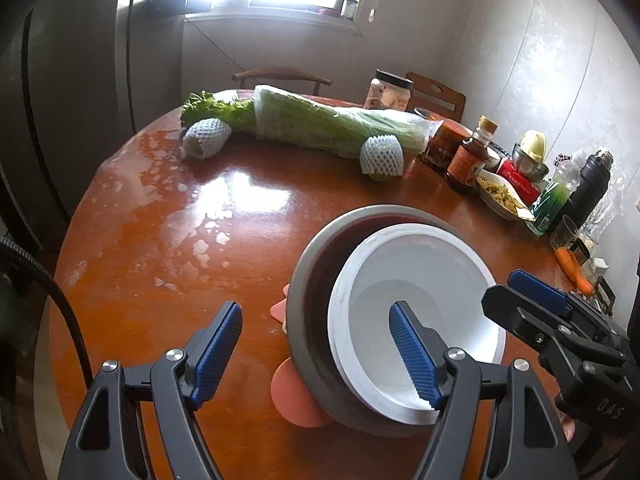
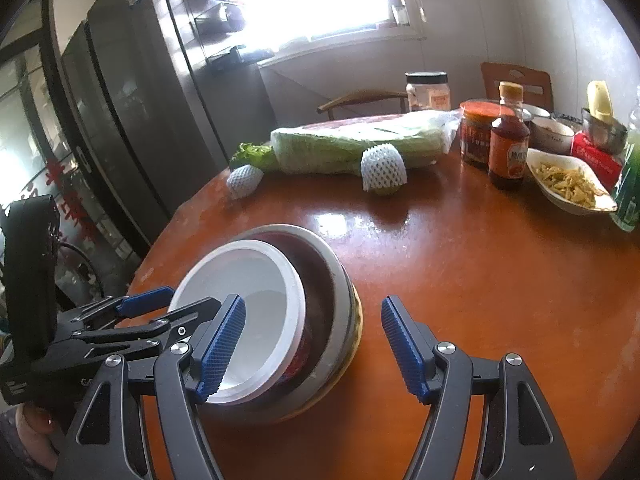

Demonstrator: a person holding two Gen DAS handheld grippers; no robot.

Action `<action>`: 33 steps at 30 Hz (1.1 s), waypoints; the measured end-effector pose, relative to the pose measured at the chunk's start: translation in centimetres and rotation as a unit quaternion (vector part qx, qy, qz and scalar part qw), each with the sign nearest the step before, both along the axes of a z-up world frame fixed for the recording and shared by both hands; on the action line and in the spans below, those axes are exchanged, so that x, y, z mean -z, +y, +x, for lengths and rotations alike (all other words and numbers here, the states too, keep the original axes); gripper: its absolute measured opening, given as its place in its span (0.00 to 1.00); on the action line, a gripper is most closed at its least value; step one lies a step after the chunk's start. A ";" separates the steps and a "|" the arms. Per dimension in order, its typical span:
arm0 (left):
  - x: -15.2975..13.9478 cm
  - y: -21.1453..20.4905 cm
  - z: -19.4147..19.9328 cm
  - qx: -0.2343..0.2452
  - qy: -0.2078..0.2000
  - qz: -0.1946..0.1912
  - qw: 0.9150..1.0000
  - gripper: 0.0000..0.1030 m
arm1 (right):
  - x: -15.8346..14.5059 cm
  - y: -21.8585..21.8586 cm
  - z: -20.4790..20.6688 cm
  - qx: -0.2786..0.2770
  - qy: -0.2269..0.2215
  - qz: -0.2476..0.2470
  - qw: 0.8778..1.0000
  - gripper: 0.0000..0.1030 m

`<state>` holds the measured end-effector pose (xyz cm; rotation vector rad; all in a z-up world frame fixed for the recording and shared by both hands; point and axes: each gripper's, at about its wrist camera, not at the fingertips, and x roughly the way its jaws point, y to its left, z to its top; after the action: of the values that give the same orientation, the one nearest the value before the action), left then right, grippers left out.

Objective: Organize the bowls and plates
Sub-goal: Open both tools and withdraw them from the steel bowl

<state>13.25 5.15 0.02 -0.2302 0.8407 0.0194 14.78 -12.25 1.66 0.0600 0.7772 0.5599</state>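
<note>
On glossy wooden table (image 1: 168,216): smooth white bowl (image 1: 416,320) tilted inside round steel bowl (image 1: 308,312). Left tool (image 1: 316,352) and right tool (image 2: 312,348) both spread wide, gripping nothing.

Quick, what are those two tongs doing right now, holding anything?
Left tongs: open, holding nothing; one finger hangs over the white bowl.
Right tongs: open, holding nothing, beside the metal bowl.

both wrist views close above table (image 1: 168,216), sharing stacked bowls (image 2: 256,320)
</note>
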 end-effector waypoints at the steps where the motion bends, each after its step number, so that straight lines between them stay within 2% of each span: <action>1: -0.1 0.1 -0.2 -0.002 -0.002 0.002 1.000 0.73 | -0.1 0.0 -0.1 0.000 -0.002 0.000 1.000 0.70; 14: -2.0 0.4 -2.9 -0.020 -0.027 0.013 0.999 0.74 | -2.2 0.3 -2.2 -0.003 -0.030 -0.010 0.999 0.70; 19: -2.7 0.2 -4.4 -0.029 -0.037 0.033 0.998 0.74 | -2.8 0.3 -3.5 -0.008 -0.043 -0.016 0.999 0.71; 33: -3.1 -1.4 -7.6 -0.027 -0.055 0.044 0.997 0.77 | -2.8 -1.4 -7.2 0.006 -0.066 -0.040 0.997 0.74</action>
<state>5.65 3.71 3.16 -0.1693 0.7224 0.0945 7.60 -13.70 4.46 -0.0462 0.6698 0.5154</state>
